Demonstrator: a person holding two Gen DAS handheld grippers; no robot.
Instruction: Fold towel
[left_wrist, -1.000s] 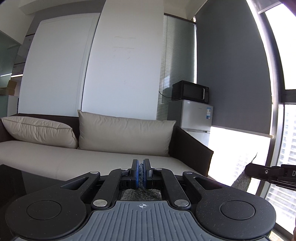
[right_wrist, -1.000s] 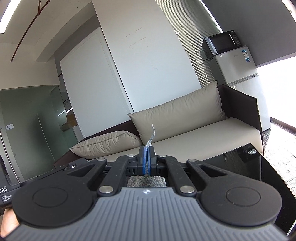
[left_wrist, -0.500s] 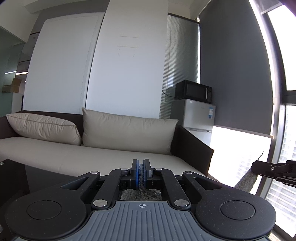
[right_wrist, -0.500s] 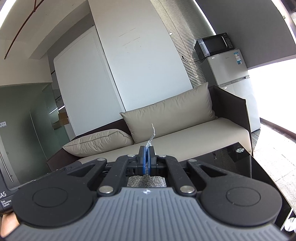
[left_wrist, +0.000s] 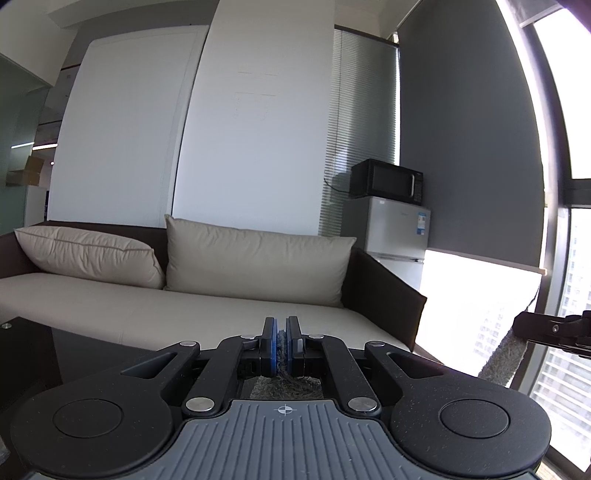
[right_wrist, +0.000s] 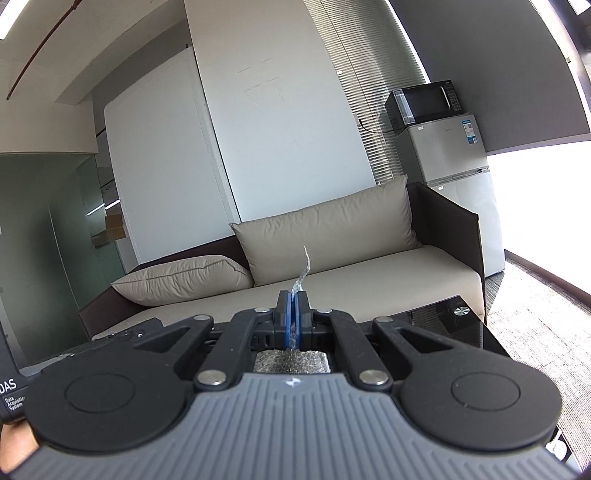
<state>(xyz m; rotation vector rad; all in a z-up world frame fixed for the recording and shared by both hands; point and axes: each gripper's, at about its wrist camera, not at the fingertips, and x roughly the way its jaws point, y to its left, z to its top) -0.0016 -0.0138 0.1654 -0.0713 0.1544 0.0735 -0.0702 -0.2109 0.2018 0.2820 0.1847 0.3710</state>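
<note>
My left gripper (left_wrist: 282, 328) is shut on a corner of the grey towel (left_wrist: 284, 384), whose nap shows between and below the blue pads. My right gripper (right_wrist: 293, 304) is shut on another corner of the towel (right_wrist: 291, 360), and a thin wisp of fabric sticks up past its tips. In the left wrist view the right gripper (left_wrist: 517, 325) shows at the right edge, with a strip of the towel (left_wrist: 504, 358) hanging under it. Both grippers are held up in the air, level with the sofa. Most of the towel is hidden below the grippers.
A beige sofa (left_wrist: 184, 306) with two cushions stands ahead. A black glass table (right_wrist: 450, 325) lies below, with a small round metal object (right_wrist: 461, 311) on it. A white fridge (right_wrist: 454, 158) with a black microwave (right_wrist: 424, 101) stands right of the sofa. Windows are at the far right.
Both grippers stay shut on the towel. The views have shifted slightly rightward and upward; the right gripper shows lower and farther right in the left wrist view.
</note>
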